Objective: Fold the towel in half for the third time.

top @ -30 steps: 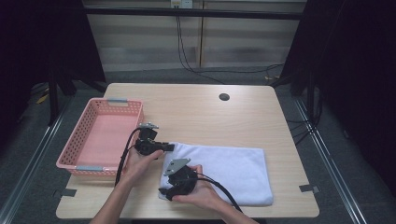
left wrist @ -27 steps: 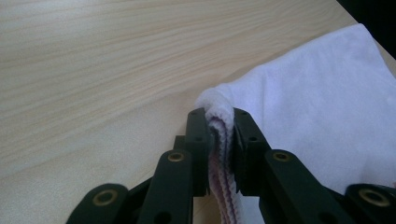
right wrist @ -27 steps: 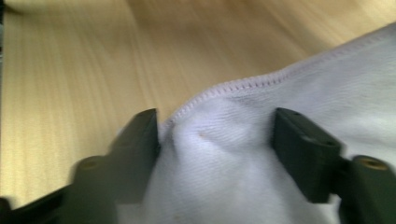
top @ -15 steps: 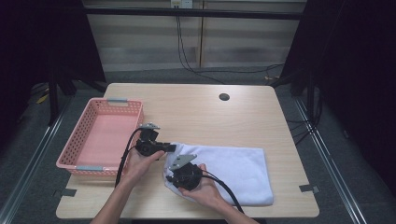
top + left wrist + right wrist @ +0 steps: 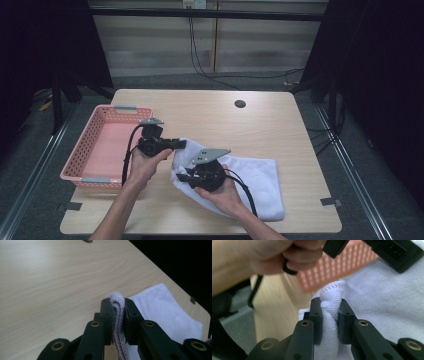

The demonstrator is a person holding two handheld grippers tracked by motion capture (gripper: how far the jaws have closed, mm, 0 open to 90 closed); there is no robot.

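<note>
A white towel [image 5: 252, 176] lies on the wooden table [image 5: 225, 125], its left edge lifted off the surface. My left gripper [image 5: 176, 144] is shut on the far left corner; in the left gripper view the folded hem [image 5: 117, 315] is pinched between the jaws of that gripper [image 5: 117, 307]. My right gripper [image 5: 180, 178] is shut on the near left corner, its jaws having just closed with towel cloth [image 5: 329, 312] bunched between them. In the right gripper view the left hand [image 5: 262, 257] holds its gripper just above the towel [image 5: 387, 297].
A pink plastic basket [image 5: 80, 172] stands at the table's left edge, close to my left hand, and its mesh wall [image 5: 337, 270] sits right behind the towel. A dark round hole [image 5: 240, 104] lies at the far middle of the table.
Both hands have risen, lifting the towel's left edge off the table. The right gripper's jaws went from open over the near left corner to shut on it.
</note>
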